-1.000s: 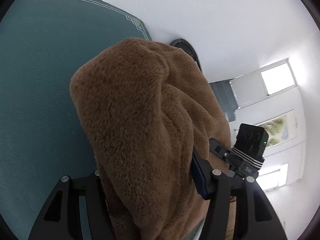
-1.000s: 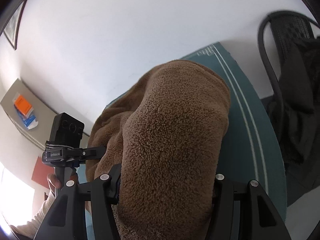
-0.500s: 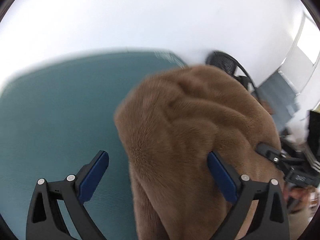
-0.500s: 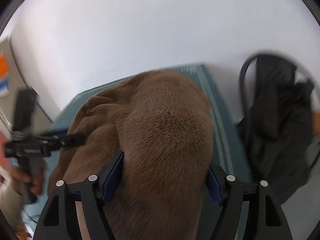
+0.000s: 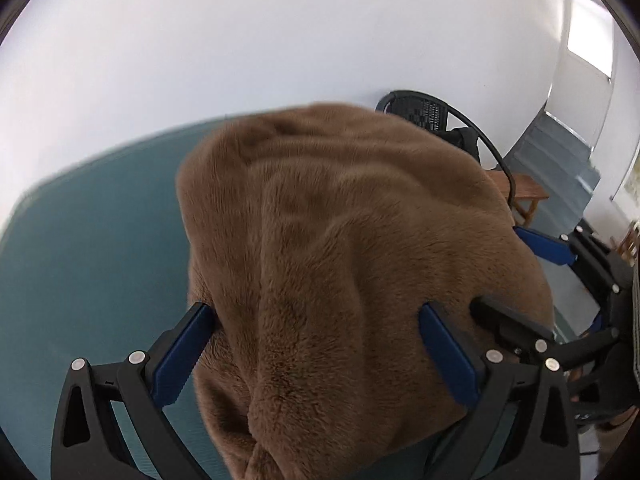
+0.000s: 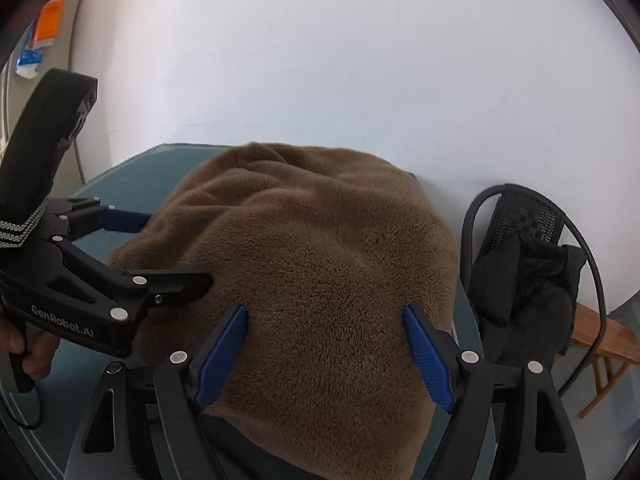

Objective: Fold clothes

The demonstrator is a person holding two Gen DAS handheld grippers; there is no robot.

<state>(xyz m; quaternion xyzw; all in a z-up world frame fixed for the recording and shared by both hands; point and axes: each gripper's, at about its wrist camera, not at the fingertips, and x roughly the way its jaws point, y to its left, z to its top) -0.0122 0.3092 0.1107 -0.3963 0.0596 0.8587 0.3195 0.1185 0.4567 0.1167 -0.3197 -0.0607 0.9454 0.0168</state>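
A brown fleece garment (image 5: 360, 220) lies bunched in a thick heap on the teal table cover (image 5: 88, 240). My left gripper (image 5: 316, 312) straddles its near left part, and its jaws are opening wide. The blue pads (image 5: 184, 352) stand beside the fleece without squeezing it. My right gripper (image 6: 324, 312) straddles the near right part of the garment (image 6: 320, 240). Its jaws are opening too, and fleece fills the gap between them. Each gripper shows in the other's view: the left gripper (image 6: 172, 248) and the right gripper (image 5: 500, 268) flank the heap side by side.
A black mesh chair (image 6: 528, 216) with a dark garment (image 6: 528, 288) draped on it stands right of the table. A wooden bench (image 6: 600, 332) is behind it. A white wall rises just past the table's far edge (image 6: 176, 146). Grey stairs (image 5: 560, 152) lie far right.
Both grippers' jaws have spread from a grip on the fleece to wide apart. Both views have rolled level and drawn back, and the fleece now sits lower on the table.
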